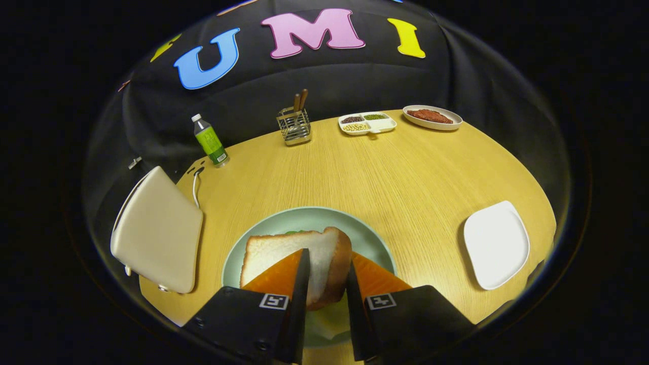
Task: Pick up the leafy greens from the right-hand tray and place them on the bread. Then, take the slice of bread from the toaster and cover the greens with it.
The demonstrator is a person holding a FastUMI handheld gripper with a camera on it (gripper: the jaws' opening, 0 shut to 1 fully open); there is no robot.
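Open worktop point(405, 177) lies beyond the plate point(304, 218); toaster point(157, 230) flanks the left, white tray point(497, 243) the right, bread slice point(317, 253) between the jaws.

Gripper view: fisheye camera riding on the gripper point(326, 263), looking forward and steeply down along its two fingers, close above the pale green round plate point(372, 238); beyond lies the light wooden table point(405, 172), ending at the black cloth wall.
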